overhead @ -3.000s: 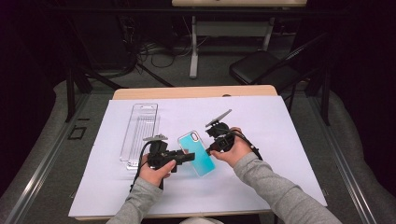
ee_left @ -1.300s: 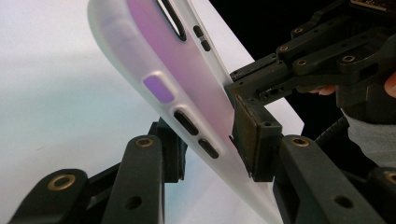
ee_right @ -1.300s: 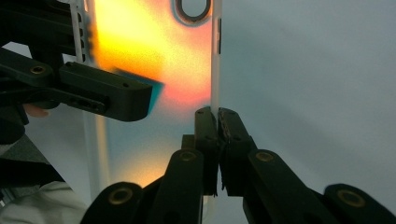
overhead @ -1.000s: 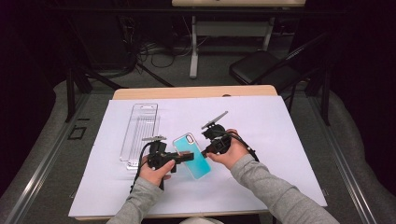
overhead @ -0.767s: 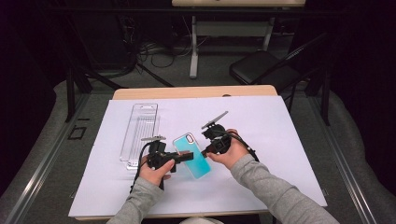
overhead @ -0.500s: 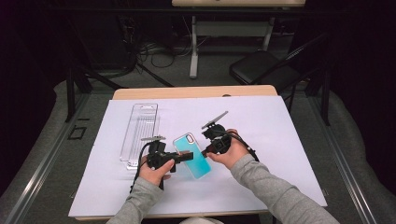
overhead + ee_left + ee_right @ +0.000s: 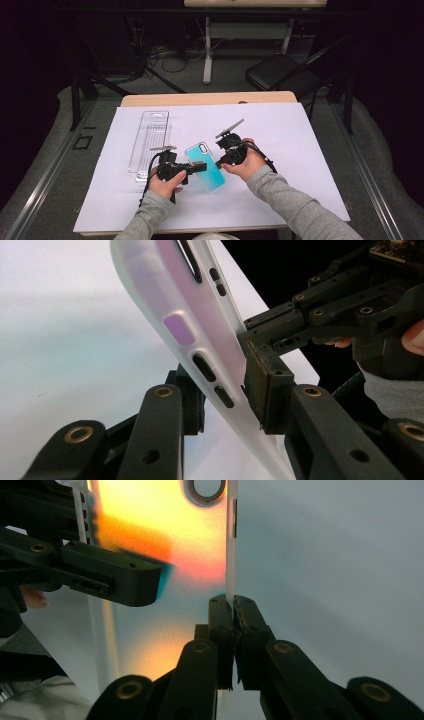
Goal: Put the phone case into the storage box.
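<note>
You have the teal phone case [image 7: 205,165] lifted off the white sheet [image 7: 300,150] on the desk, just right of the clear plastic packaging tray [image 7: 150,145], and both tools are on it. Your right tool [image 7: 223,160] is pinched tight on the case's thin side rim, its jaws together with only the rim between them; the right gripper view shows the wall [image 7: 230,555] running straight up out of that pinch. Your left tool [image 7: 196,168] spans the case across its width; its jaws have just been closing, and the left gripper view shows one pad [image 7: 264,390] against the frosted edge [image 7: 200,340] near the button cut-outs.

This looks like the handover or two-handed re-gripping step. Next, I judge you need the left tool firmly seated across both edges before the right one lets go, because the case is tilted and flexible. Keep the pressure moderate so the soft wall does not buckle.
</note>
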A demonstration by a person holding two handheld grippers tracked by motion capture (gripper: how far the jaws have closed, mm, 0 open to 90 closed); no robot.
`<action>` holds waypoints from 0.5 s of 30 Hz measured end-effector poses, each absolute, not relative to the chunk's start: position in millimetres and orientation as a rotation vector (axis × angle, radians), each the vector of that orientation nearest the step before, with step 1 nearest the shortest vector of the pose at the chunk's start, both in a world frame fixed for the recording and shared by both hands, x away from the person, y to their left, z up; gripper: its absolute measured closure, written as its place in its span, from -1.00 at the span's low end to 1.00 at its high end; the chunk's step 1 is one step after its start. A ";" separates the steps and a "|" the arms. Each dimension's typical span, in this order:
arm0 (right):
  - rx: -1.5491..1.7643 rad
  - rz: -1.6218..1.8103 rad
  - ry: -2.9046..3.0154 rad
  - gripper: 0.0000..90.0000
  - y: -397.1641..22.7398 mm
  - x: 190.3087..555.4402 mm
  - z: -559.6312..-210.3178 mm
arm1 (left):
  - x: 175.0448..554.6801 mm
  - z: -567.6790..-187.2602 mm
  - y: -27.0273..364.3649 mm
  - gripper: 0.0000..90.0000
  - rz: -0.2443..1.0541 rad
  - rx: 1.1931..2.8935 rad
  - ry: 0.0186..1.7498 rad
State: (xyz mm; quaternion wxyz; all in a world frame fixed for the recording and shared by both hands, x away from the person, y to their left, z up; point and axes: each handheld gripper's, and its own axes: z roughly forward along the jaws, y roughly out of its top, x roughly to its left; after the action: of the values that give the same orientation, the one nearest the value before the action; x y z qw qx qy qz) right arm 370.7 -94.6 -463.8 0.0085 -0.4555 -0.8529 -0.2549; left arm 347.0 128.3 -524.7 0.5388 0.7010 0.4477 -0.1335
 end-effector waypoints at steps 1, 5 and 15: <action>-1.427 -0.813 -2.661 0.95 -94.4 370.6 -464.7 | 347.0 -524.7 128.4 0.55 -0.319 1.666 1.065; -1.415 -0.815 -2.671 0.95 -95.5 370.7 -465.6 | 346.7 -524.6 128.4 0.56 -0.320 1.659 1.068; -1.423 -0.863 -2.660 0.95 -96.7 368.4 -467.5 | 346.5 -523.8 129.3 0.58 -0.316 1.652 1.068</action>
State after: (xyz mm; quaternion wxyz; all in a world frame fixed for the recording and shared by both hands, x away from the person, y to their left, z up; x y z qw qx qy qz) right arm 368.4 -96.7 -467.5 0.0021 -0.4535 -0.8477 -0.2751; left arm 346.5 129.3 -523.8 0.5435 0.6962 0.4498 -0.1330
